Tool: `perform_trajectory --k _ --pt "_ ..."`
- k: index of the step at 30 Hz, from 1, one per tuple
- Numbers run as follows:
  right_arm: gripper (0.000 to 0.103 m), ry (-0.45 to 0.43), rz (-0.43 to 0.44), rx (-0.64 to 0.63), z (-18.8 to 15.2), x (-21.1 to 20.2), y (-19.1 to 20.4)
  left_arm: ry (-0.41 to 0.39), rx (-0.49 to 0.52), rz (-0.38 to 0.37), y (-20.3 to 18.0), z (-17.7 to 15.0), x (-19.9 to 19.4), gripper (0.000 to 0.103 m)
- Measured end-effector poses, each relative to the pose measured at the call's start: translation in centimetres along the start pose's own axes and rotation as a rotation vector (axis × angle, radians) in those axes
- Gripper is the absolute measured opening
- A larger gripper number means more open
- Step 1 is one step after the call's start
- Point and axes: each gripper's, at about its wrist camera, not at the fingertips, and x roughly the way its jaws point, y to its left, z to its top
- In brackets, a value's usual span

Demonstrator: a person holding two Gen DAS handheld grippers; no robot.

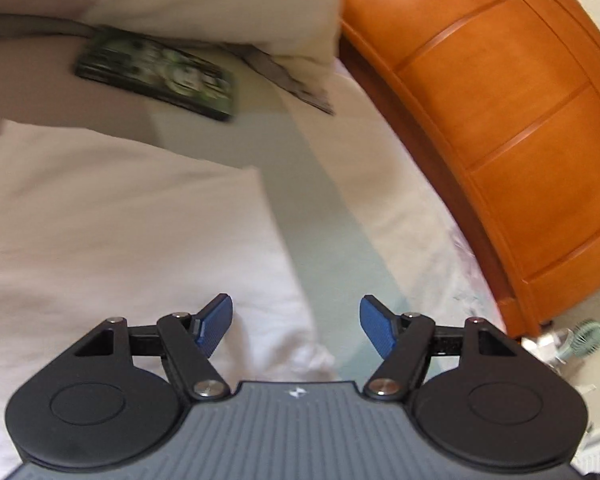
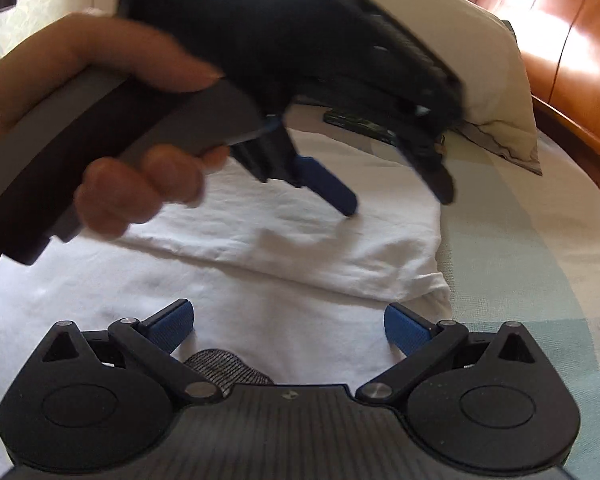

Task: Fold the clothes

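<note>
- Right gripper (image 2: 288, 326): blue pads spread wide, nothing between them, hovering low over the white garment (image 2: 260, 240) on the bed (image 2: 520, 260).
- A grey knit collar patch (image 2: 228, 366) shows just ahead of the right gripper's body, between its fingers.
- The garment lies flat on the bed; a folded layer sits across its upper part, with a straight folded edge running crosswise.
- Left gripper (image 2: 396, 188), seen from the right wrist camera: held by a hand (image 2: 112, 132) wrapped round its grey handle, tilted down, one blue pad (image 2: 328, 188) touching or nearly touching the folded layer; blurred.
- From its own camera the left gripper (image 1: 296, 324) stands apart, empty, at the garment's (image 1: 120, 220) side edge, one pad over white cloth, the other over the pale striped bed sheet (image 1: 340, 240).
- Farther on: a dark green patterned phone-like slab (image 1: 156, 72) flat on the bed, just beside the pillow (image 1: 220, 4).
- Pillow at the bed head, cream, with a grey printed corner.
- Orange wooden headboard (image 1: 500, 100) behind, curving along the far side.
- A small pale-green round thing (image 1: 586, 340) beside the bed; too small to tell.
</note>
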Motion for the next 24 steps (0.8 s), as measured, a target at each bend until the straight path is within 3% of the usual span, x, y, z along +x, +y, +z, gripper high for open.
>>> perform_trajectory --k 3,9,12,16,20,24 --pt "0.103 0.004 0.037 -0.019 -0.1 -0.2 0.4 0.039 0.000 -0.051 -0.5 -0.4 1.5 0.076" --pt "0.103 0.013 0.032 0.004 -0.1 -0.2 -0.5 0.031 -0.035 -0.097 -0.6 1.6 4.8 0.079" --pt "0.103 0.008 0.027 0.023 0.0 -0.4 -1.1 0.044 -0.002 -0.060 -1.8 2.4 5.5 0.078" --pt "0.103 -0.012 0.032 0.047 0.2 -1.1 -1.8 0.003 0.081 -0.049 -3.2 3.1 3.0 0.079" --pt "0.103 -0.041 0.054 0.055 0.4 -2.0 -2.2 -0.027 0.037 0.040 -1.6 4.4 2.6 0.080" --pt "0.103 -0.028 0.044 0.065 0.2 -1.8 -2.6 -0.024 0.015 0.093 0.0 5.7 5.2 0.080"
